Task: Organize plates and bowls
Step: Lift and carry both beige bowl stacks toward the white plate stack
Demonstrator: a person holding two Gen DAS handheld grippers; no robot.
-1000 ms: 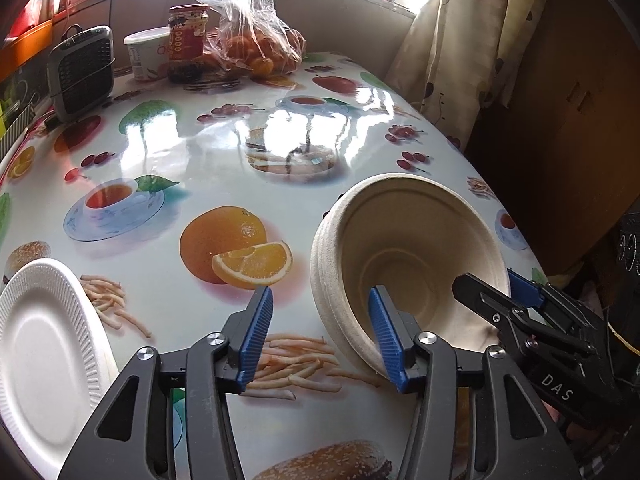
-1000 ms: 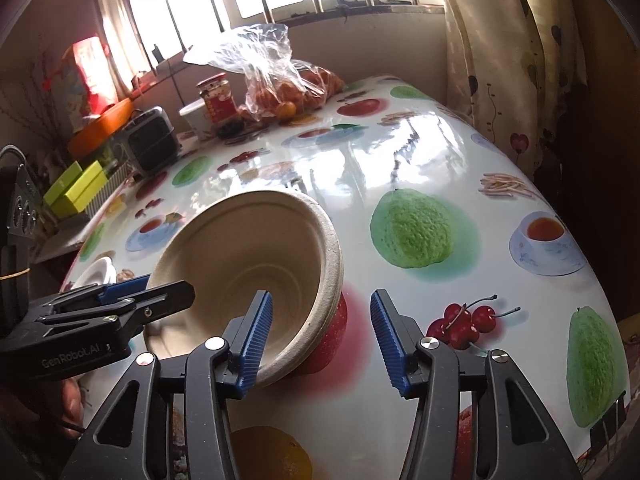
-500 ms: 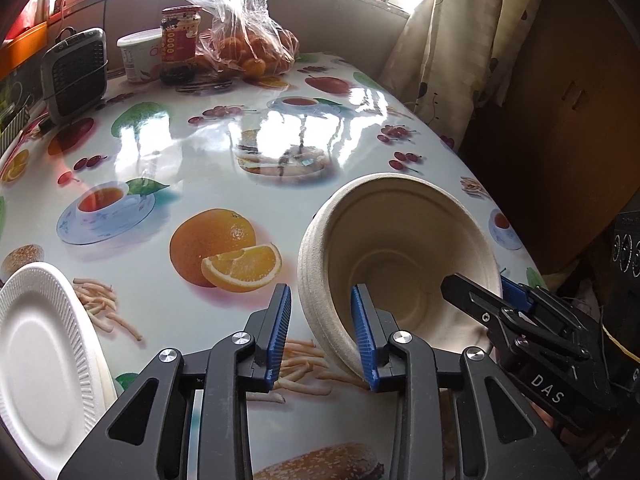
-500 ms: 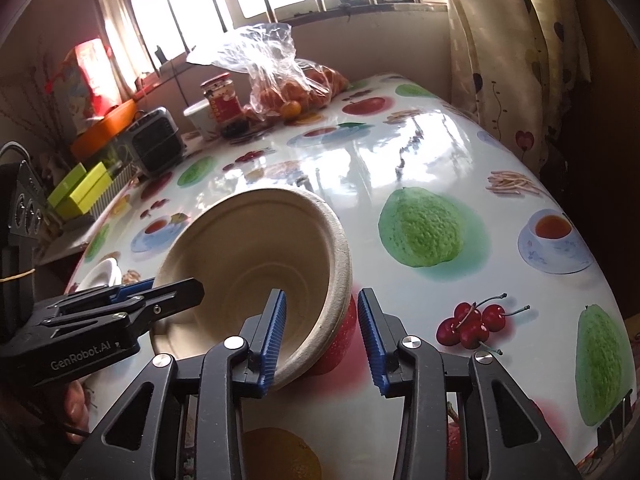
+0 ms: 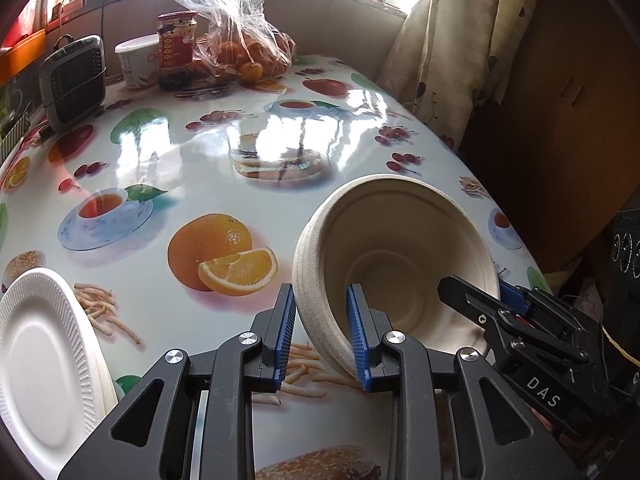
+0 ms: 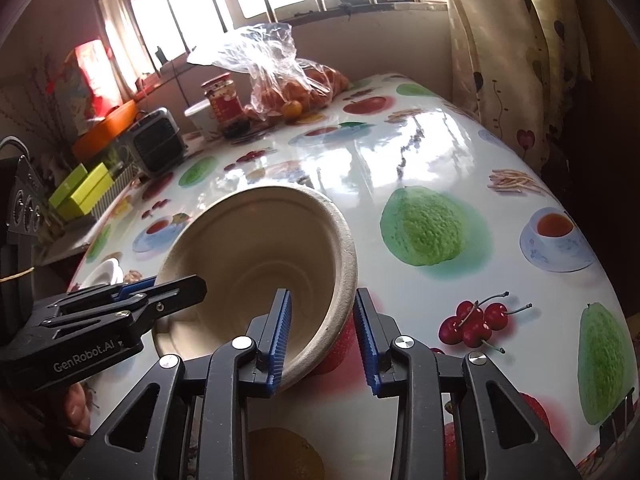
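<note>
A stack of beige paper bowls [image 5: 392, 248] stands tilted on the fruit-print table [image 5: 192, 148]. My left gripper [image 5: 319, 289] straddles its near-left rim, one blue pad outside and one inside. The jaws are closing and both pads touch the wall. In the right wrist view my right gripper [image 6: 322, 291] likewise closes over the near-right rim of the bowls [image 6: 256, 248]. Each gripper shows in the other's view: the right gripper [image 5: 472, 292] and the left gripper [image 6: 192, 284]. A white foam plate [image 5: 40, 356] lies at the near-left table edge.
At the far end stand a bag of oranges [image 5: 244, 48], a red jar [image 5: 176, 52], a white tub [image 5: 136, 60] and a small grey heater [image 5: 74, 80]. A curtain [image 5: 452, 48] hangs at the right. The table's edge drops off beside the bowls.
Both grippers' jaws have narrowed from wide open onto the bowl stack's rim. The stack has shifted slightly and sits more tilted between them.
</note>
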